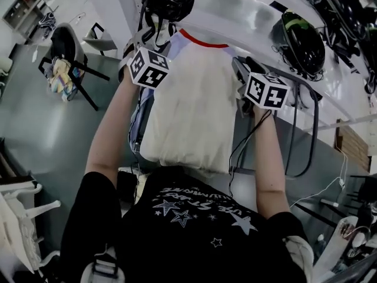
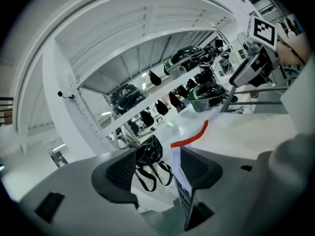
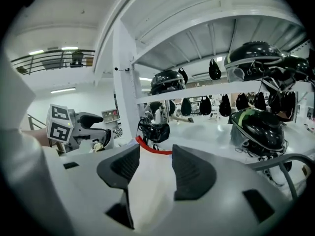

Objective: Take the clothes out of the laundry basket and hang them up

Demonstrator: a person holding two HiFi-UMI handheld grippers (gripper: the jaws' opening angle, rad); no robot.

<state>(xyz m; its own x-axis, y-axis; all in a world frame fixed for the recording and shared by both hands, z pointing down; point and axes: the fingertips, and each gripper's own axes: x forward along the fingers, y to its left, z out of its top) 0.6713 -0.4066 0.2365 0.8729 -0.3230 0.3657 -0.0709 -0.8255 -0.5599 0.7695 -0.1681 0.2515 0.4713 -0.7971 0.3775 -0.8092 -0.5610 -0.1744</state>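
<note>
While left gripper (image 2: 157, 168) and right gripper (image 3: 152, 168) hover jaws apart, the unheld shirt (image 1: 188, 99) may slide off the surface (image 1: 235, 10).

A grey floor (image 1: 35, 117) lies beside white shelving (image 3: 197, 90) carrying black helmets (image 3: 258, 124), under ceiling strip lights (image 3: 64, 90).

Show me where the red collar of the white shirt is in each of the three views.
Head view: red collar top centre, at the white shirt's upper edge.
Left gripper view: centre, just above the left tongs.
Right gripper view: centre, beyond the right tongs.
Shared landmark: black item with straps behind the collar.
</note>
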